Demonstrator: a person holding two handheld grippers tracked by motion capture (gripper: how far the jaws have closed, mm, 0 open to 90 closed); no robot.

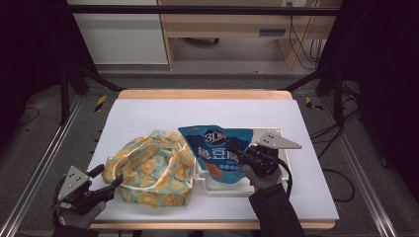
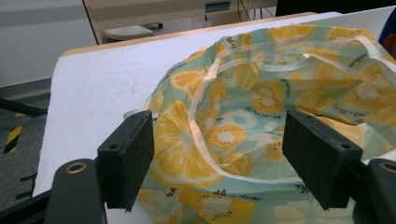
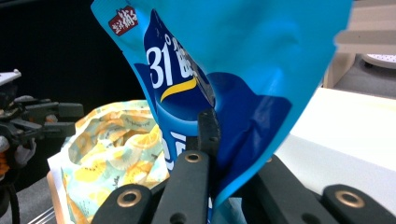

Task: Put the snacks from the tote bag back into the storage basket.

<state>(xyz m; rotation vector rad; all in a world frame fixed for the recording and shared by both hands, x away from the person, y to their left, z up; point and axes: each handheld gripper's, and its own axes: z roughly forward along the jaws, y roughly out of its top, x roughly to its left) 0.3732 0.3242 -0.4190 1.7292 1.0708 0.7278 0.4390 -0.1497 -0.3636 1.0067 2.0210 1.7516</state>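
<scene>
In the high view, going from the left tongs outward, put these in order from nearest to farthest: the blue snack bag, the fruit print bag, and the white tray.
1. fruit print bag, right beside the left tongs, near the table's front left.
2. blue snack bag, past it, toward the middle.
3. white tray, whose visible part runs farthest right, under the snack bag.

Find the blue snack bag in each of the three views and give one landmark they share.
High view: the blue snack bag sits right of centre over the white tray, pinched by the right gripper.
Left gripper view: a sliver of blue at the right edge may be it; too little shows to be sure.
Right gripper view: it hangs top centre, clamped between the jaws.
Shared landmark: the fruit-print bag.
</scene>
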